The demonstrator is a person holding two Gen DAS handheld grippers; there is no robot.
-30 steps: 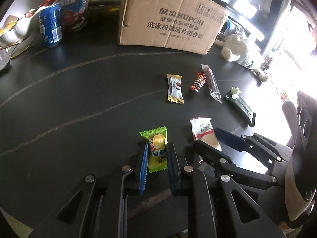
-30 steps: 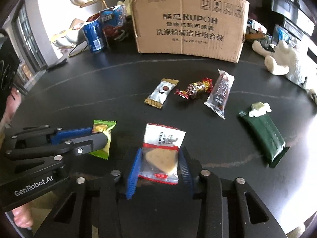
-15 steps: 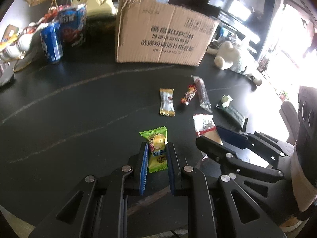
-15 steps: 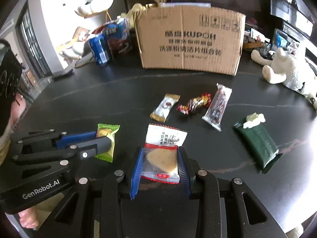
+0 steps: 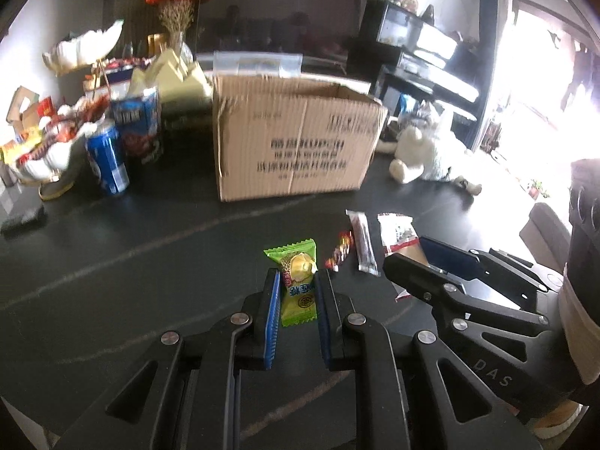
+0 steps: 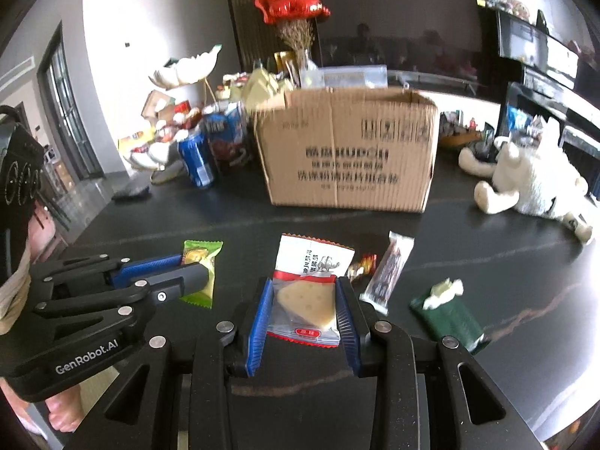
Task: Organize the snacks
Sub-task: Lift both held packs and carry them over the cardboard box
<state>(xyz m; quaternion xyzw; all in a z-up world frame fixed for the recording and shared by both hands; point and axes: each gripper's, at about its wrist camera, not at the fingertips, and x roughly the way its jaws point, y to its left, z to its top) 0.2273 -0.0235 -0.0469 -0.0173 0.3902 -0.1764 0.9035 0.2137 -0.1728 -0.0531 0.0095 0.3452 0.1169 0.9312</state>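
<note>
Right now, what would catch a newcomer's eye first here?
Two black grippers side by side, each pinching a snack: the left gripper a green candy, the right gripper a cheese packet. Behind stands a big cardboard box, with a red balloon above.

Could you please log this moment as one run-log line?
left gripper: shut on green candy | right gripper: shut on cheese snack | cardboard box: ahead

Both grippers, the left gripper (image 5: 296, 296) and the right gripper (image 6: 302, 307), are black linkage frames with silver rivets and ribbed blue pads, one side arm printed "GenRobot.AI" in white.
</note>
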